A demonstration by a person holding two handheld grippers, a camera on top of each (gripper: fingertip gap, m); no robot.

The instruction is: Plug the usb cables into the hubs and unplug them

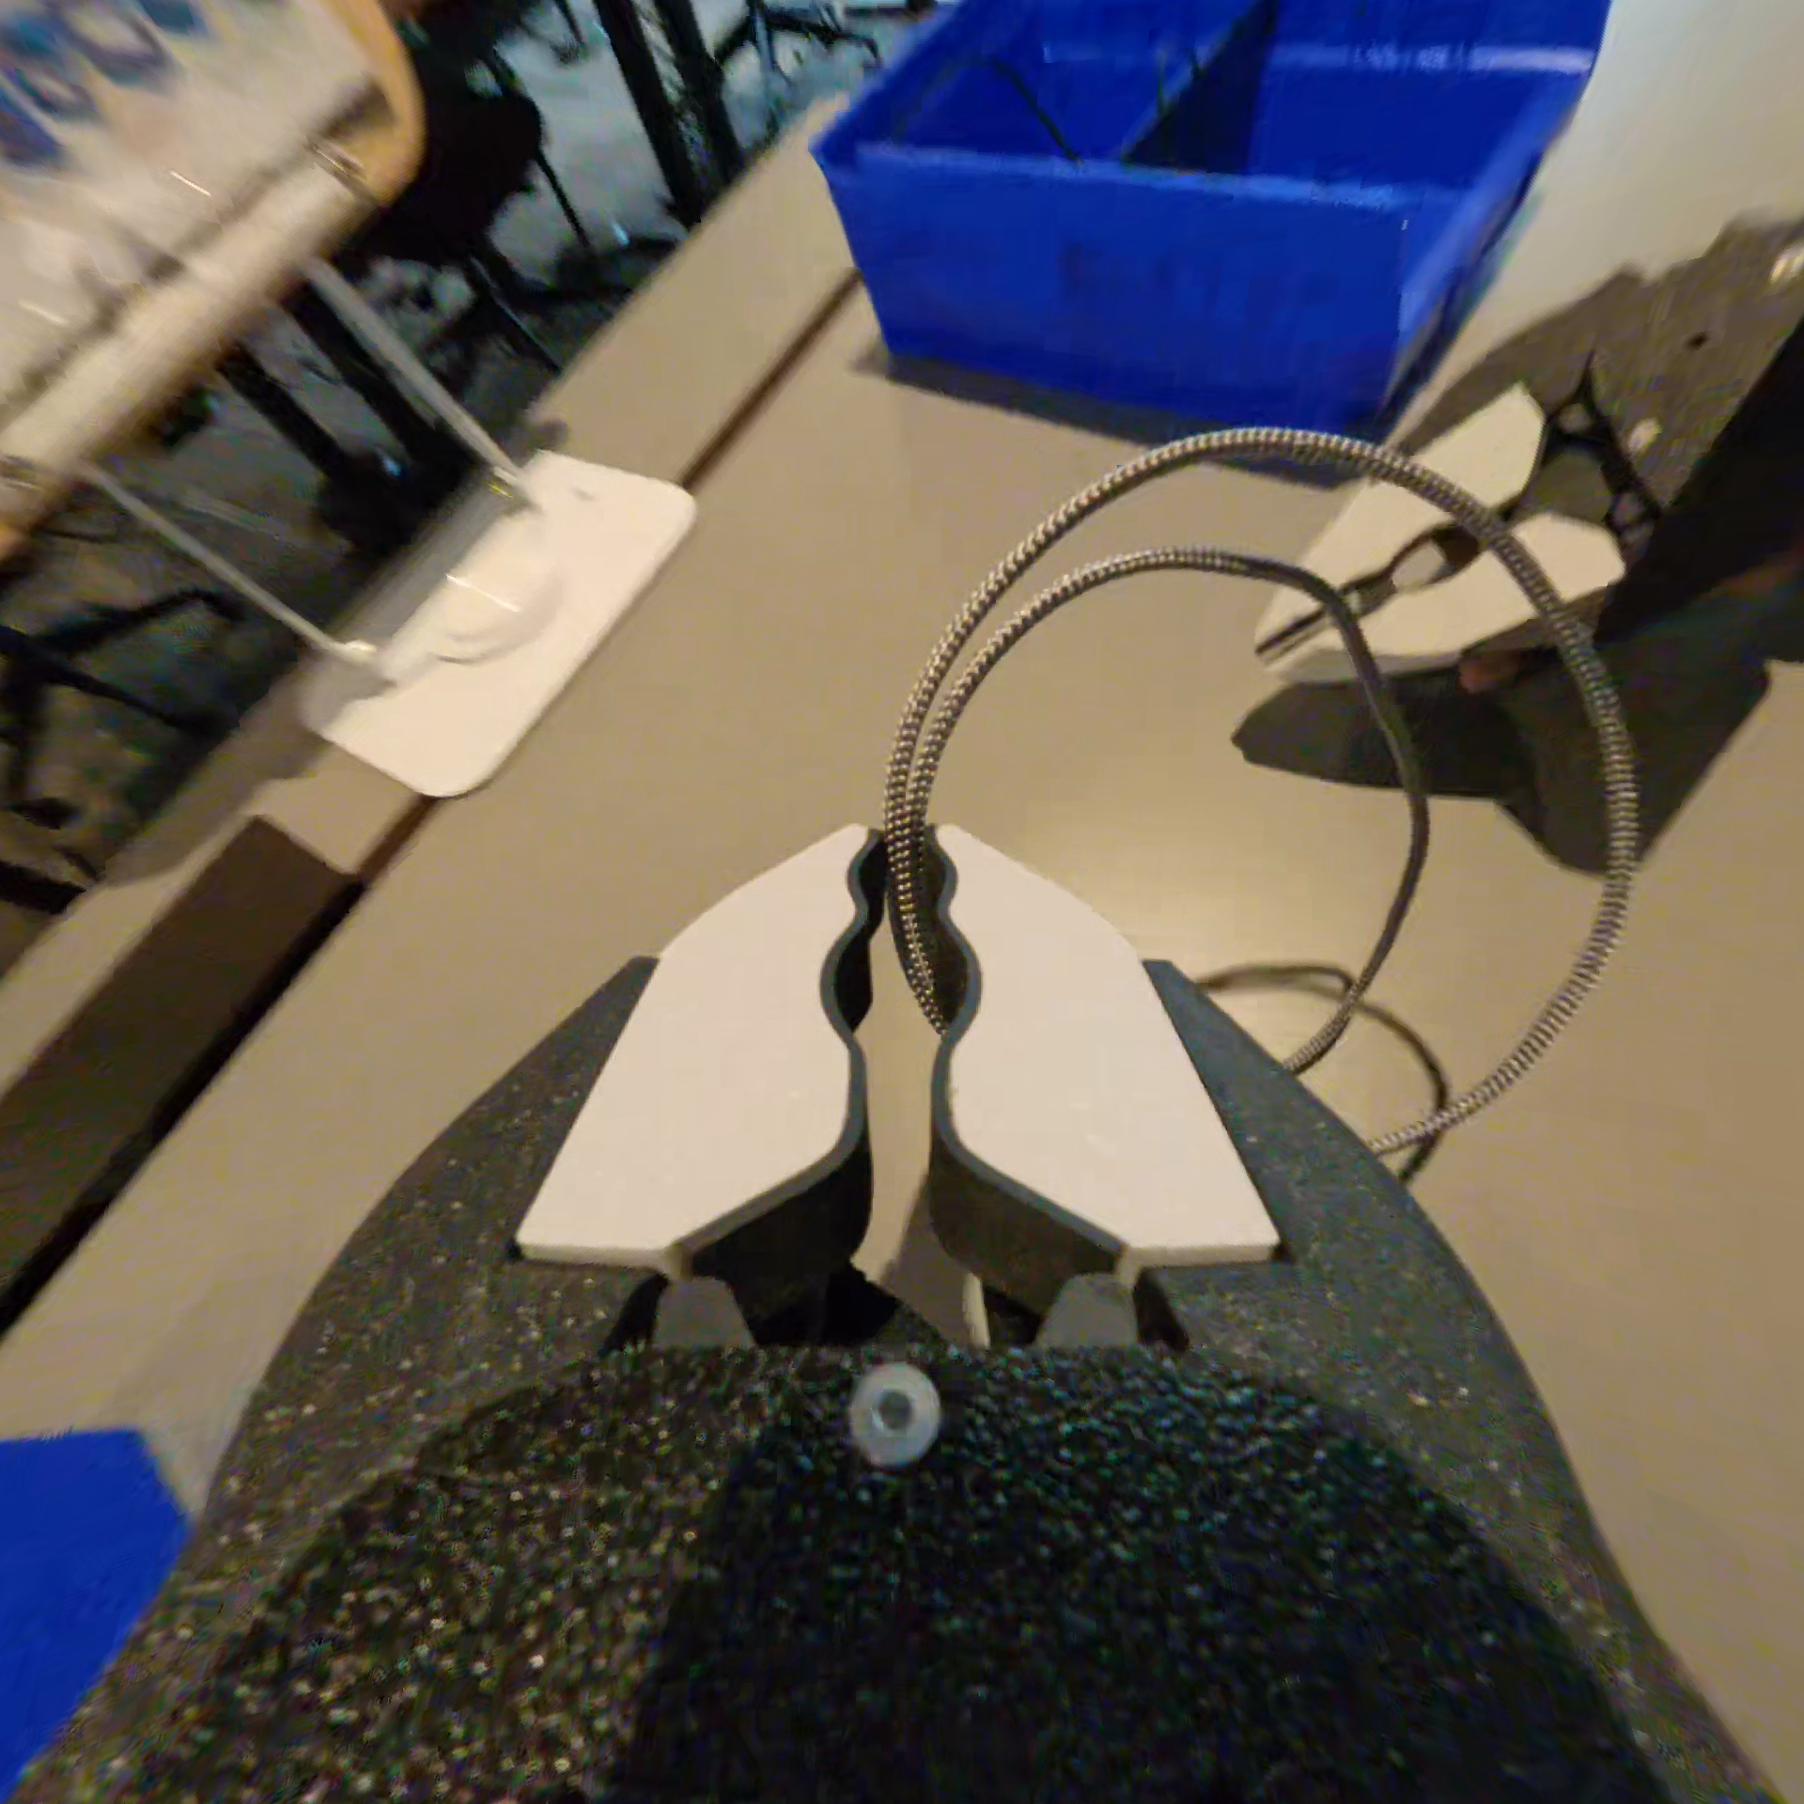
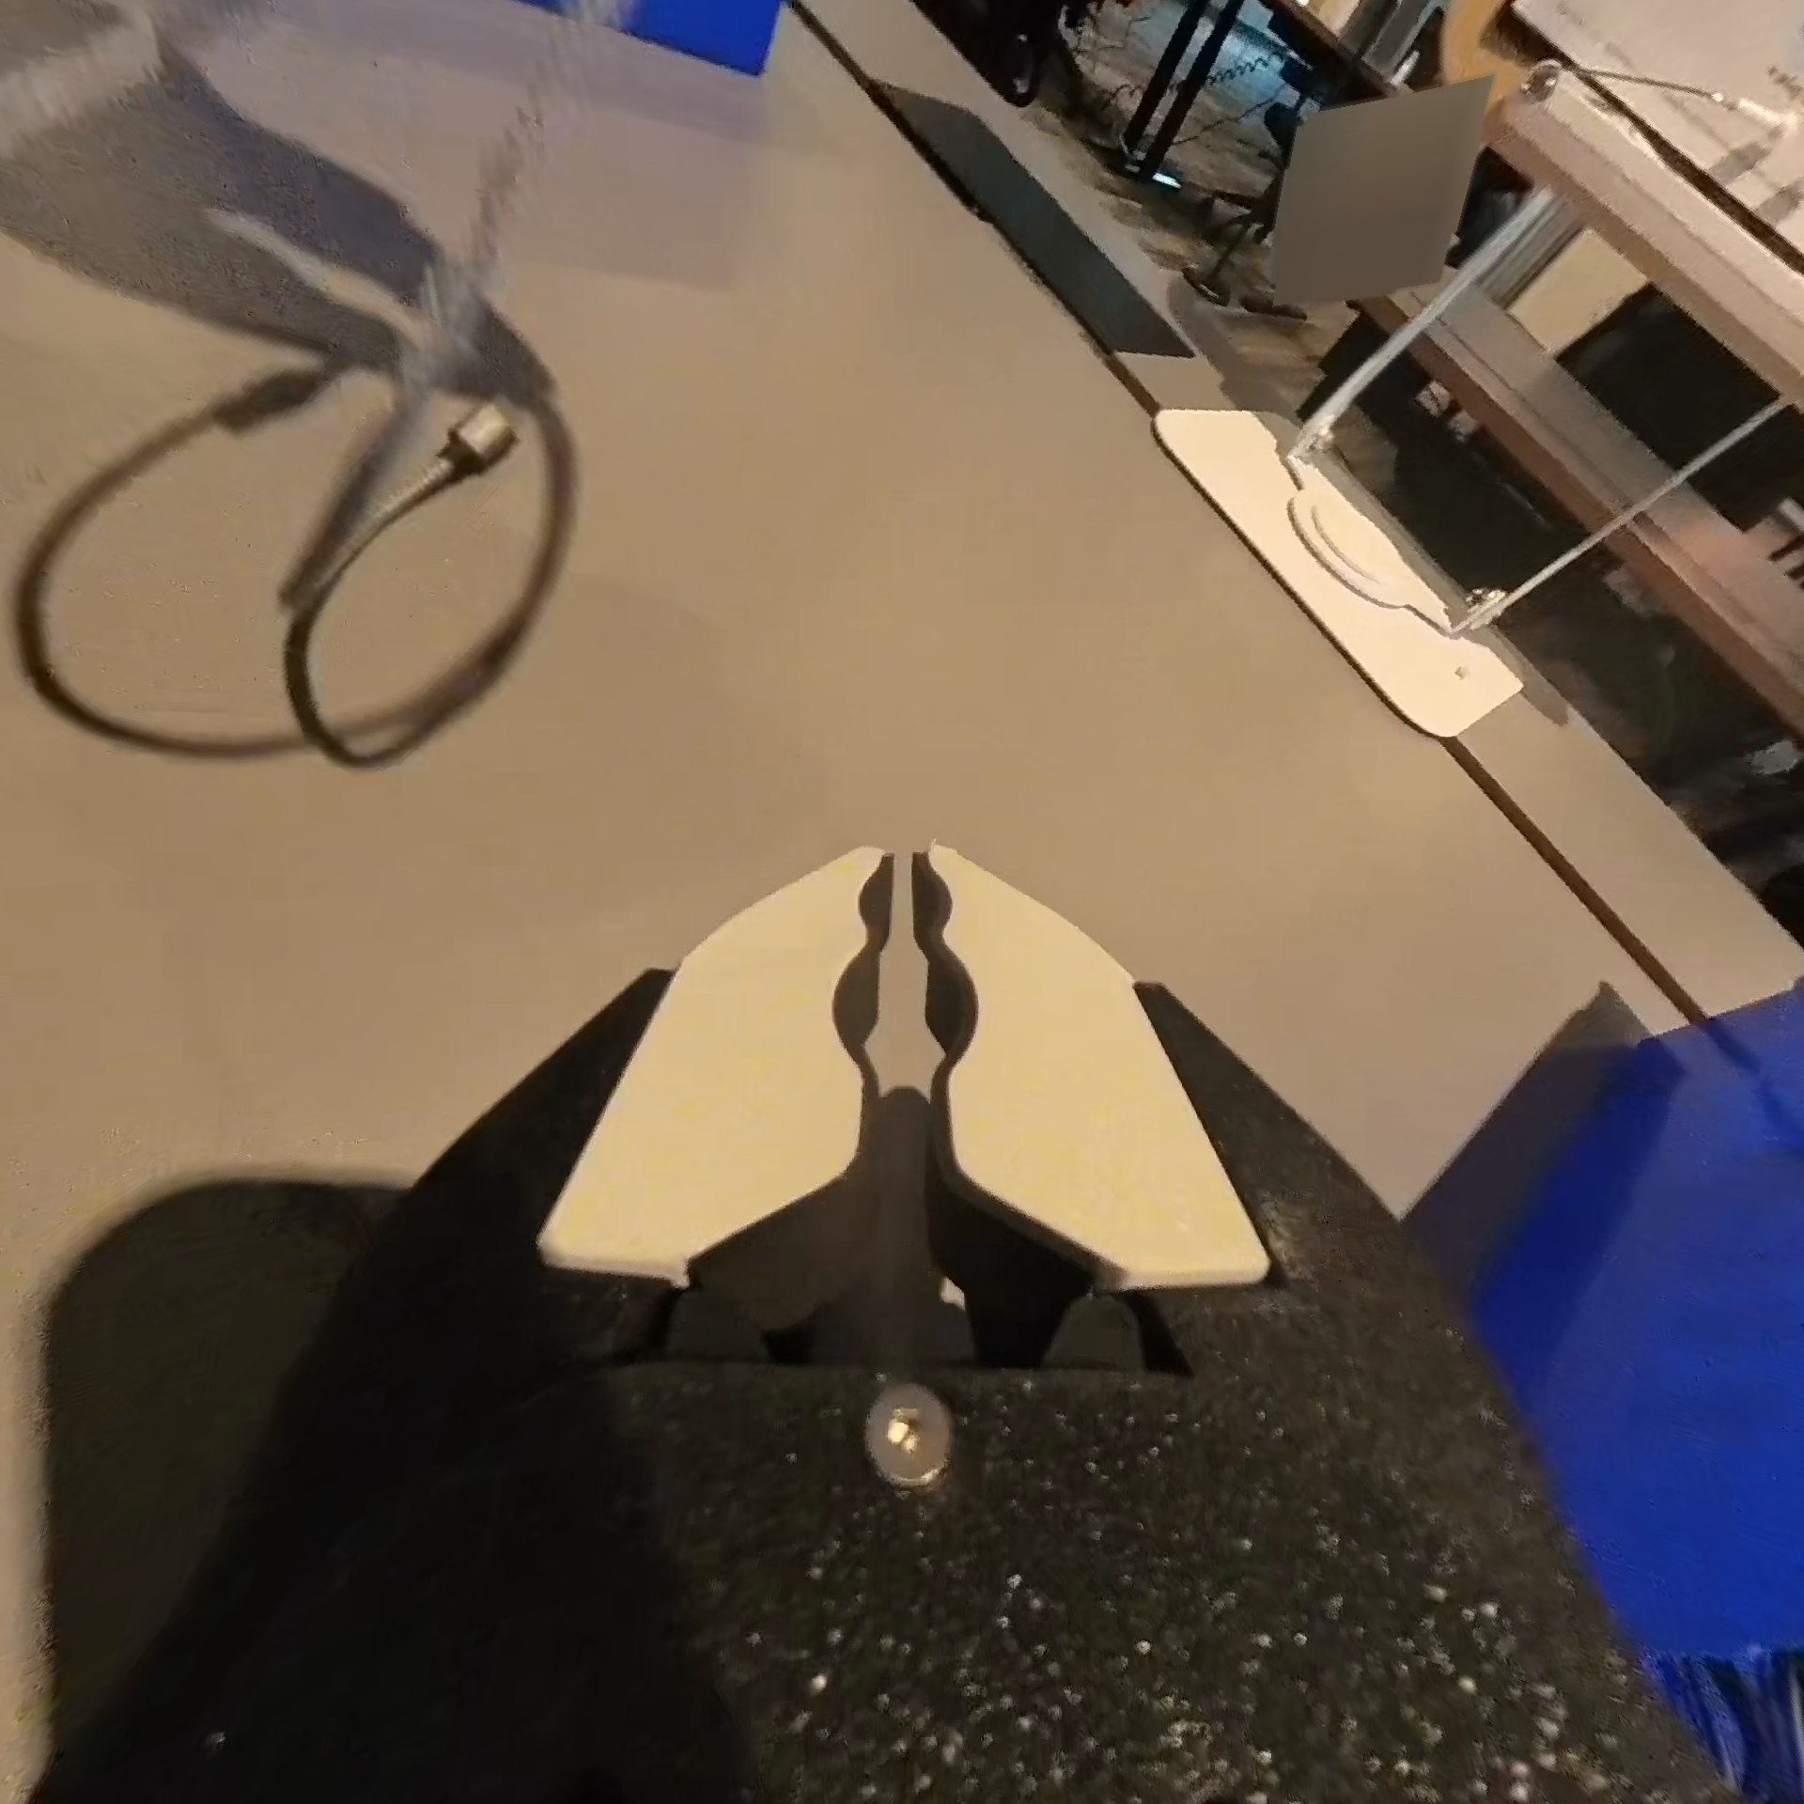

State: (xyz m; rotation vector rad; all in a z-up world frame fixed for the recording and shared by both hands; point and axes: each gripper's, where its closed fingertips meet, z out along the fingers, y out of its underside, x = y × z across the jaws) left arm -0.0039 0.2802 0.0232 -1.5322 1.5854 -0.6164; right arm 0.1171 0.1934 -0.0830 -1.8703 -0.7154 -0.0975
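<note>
ok so left claw (image 1: 903, 849) is clamped on the braided usb cable (image 1: 1601, 742), two strands of it pinched right at the tips of the white fingers (image 1: 742, 1064). From there the cable arcs up and ahead of the claw in a big loop, swings round to the right & drops back to the grey table (image 1: 683, 976) just right of the claw body. A thinner dark bit of cable lies on the table there too

Ahead and to the right of the left claw we see the right claw (image 1: 1269, 639), tips low near the table w/ its shadow under it; the loop passes in front of it from this cam. Straight ahead further out sits a blue bin (image 1: 1123, 264) w/ dividers. Ahead-left at the table edge there's a white flat plate (image 1: 508, 625) w/ a clear stand on it, pretty blurry

Right wrist cam: right claw (image 2: 903, 854) has its fingers nearly together, only a thin slit between the tips and nothing in it, just bare table (image 2: 879, 586) showing thru. Cable (image 2: 303, 586) is well ahead-left of it, looped, w/ a silver connector (image 2: 478, 439) visible at the end of one strand, under the blurred left claw (image 2: 244, 225). Too smeared to say more abt that end. Same white plate (image 2: 1337, 566) is ahead-right at the table edge, and a blue bin corner (image 2: 1640, 1269) sits close on the right side of the claw

We can't spot any hub in either view
</note>
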